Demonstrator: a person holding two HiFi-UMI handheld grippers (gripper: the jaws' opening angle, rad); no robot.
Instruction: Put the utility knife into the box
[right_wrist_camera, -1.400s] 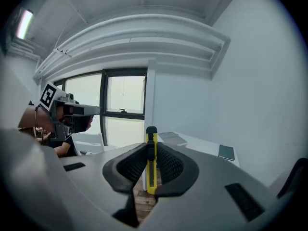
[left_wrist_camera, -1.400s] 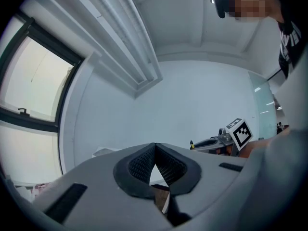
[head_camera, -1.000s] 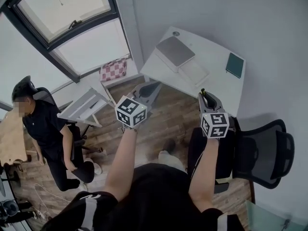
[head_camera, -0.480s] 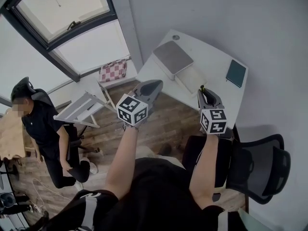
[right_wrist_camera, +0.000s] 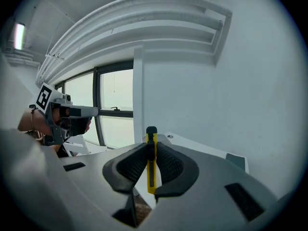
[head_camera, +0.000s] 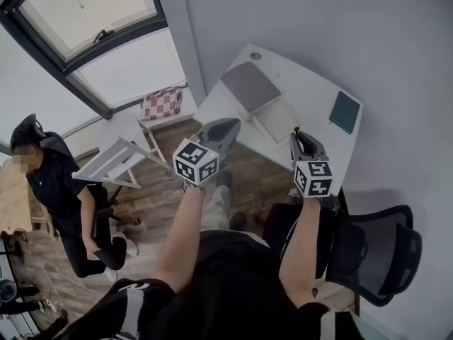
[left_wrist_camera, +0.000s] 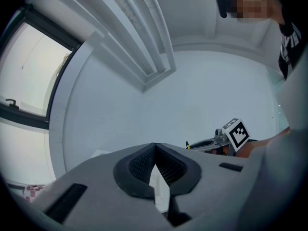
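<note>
A yellow and black utility knife (right_wrist_camera: 151, 162) stands upright between the pads of my right gripper (right_wrist_camera: 151, 146), which is shut on it. In the head view only the knife's tip (head_camera: 298, 130) shows above the right gripper (head_camera: 300, 139), just short of the white table's (head_camera: 311, 91) near edge. A flat grey box (head_camera: 249, 87) lies on that table with a white tray-like part (head_camera: 276, 121) beside it. My left gripper (head_camera: 228, 125) hangs over the floor left of the table; in the left gripper view its jaws (left_wrist_camera: 155, 148) meet with nothing between them.
A dark green notebook (head_camera: 345, 112) lies at the table's right end. A black office chair (head_camera: 371, 250) stands at my right. To the left are a white folding rack (head_camera: 117, 160), a checkered stool (head_camera: 161, 105) by the window, and a person in black (head_camera: 60, 193).
Both grippers have moved together toward the table, the knife still held in the right one. The table and chair now lie closer in the head view.
</note>
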